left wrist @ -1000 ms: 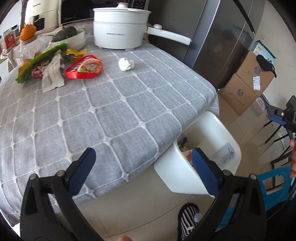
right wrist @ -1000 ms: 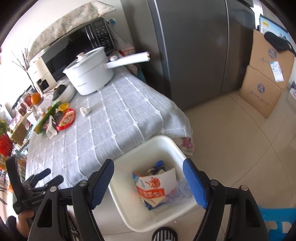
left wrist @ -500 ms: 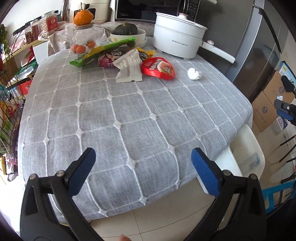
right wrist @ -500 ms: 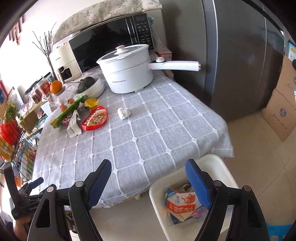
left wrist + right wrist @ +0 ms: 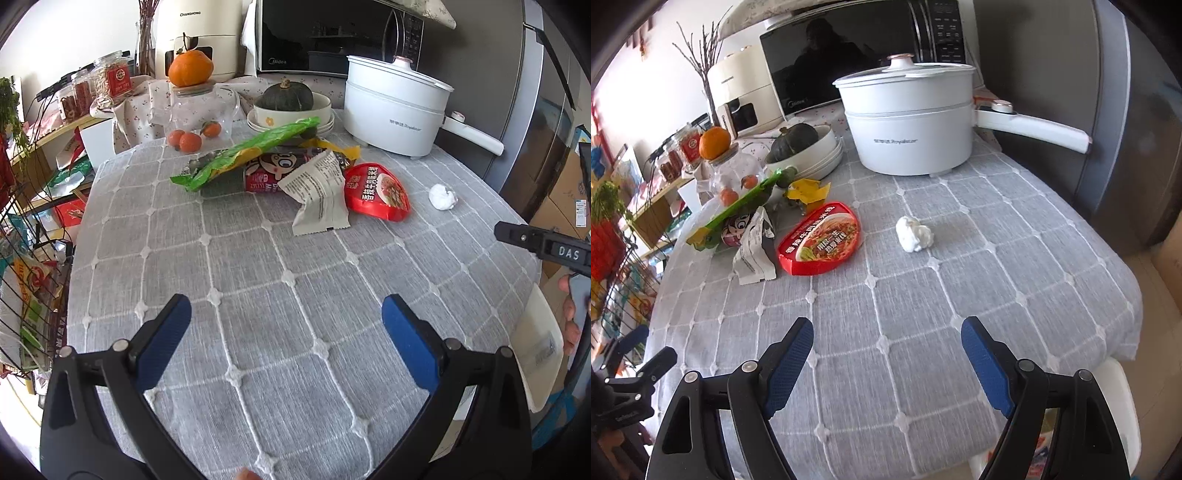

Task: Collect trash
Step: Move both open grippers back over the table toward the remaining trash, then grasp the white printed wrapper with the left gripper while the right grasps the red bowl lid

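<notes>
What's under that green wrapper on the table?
The green wrapper lies across a dark red snack packet, beside a white packet. How far the red packet runs beneath is hidden, as is anything else underneath.

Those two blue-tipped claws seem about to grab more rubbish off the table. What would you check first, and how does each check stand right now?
1. Right gripper open and empty: ok.
2. Left gripper open and empty: ok.
3. Path to the crumpled tissue: ok, only bare grey tablecloth lies between it and the right gripper.
4. Tissue apart from other things: ok, it lies alone, clear of the red noodle lid and the white pot.
5. White bin ready at the table's edge: ok, though mostly hidden behind the gripper.
6. Wrappers in the pile separable: cannot tell, the green wrapper and white packet overlap others.
</notes>
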{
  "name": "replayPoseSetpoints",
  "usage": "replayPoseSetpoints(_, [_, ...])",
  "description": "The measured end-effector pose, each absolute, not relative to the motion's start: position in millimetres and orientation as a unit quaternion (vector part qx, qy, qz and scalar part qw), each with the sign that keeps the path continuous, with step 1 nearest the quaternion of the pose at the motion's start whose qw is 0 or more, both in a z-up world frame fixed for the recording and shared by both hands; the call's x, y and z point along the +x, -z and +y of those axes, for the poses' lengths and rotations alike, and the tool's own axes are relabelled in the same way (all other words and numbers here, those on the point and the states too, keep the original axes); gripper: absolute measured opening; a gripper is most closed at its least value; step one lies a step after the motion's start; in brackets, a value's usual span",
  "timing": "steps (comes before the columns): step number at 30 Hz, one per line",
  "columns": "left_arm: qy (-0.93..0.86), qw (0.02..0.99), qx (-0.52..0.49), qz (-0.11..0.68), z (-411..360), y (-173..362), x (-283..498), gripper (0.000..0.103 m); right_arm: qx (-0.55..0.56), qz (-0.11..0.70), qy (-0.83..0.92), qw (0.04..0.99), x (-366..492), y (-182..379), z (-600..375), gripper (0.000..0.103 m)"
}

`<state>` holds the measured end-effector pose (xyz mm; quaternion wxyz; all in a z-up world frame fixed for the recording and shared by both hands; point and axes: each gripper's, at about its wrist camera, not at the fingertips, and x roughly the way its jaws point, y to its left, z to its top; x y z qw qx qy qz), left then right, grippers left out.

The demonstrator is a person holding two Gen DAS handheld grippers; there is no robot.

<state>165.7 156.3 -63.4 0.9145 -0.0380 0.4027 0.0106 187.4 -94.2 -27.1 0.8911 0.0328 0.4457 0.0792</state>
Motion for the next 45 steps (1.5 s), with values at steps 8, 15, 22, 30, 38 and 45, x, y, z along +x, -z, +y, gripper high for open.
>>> replayPoseSetpoints(8, [-0.004,0.915,-0.052,0.401,161,72,212,0.102,0.042,0.472,-0.077,0.877,241,61,-74,0.084])
replayPoseSetpoints(15, [0.026,0.899,-0.109,0.424,151,86,261,0.102,0.023,0.48,-0.067,0.874,247,76,-85,0.084])
replayPoseSetpoints(22, [0.042,0.902,-0.113,0.414,129,90,293,0.095,0.054,0.471,-0.062,0.878,246,69,-106,0.084])
replayPoseSetpoints(30, [0.03,0.894,-0.13,0.428,137,98,302,0.044,0.044,0.468,-0.072,0.88,242,67,-104,0.084])
replayPoseSetpoints(38, [0.029,0.892,-0.144,0.427,159,77,255,0.035,-0.046,0.46,-0.102,0.881,237,74,-45,0.084])
replayPoseSetpoints(45, [0.032,0.895,-0.134,0.424,181,65,220,0.034,-0.185,0.441,-0.087,0.874,245,98,21,0.083])
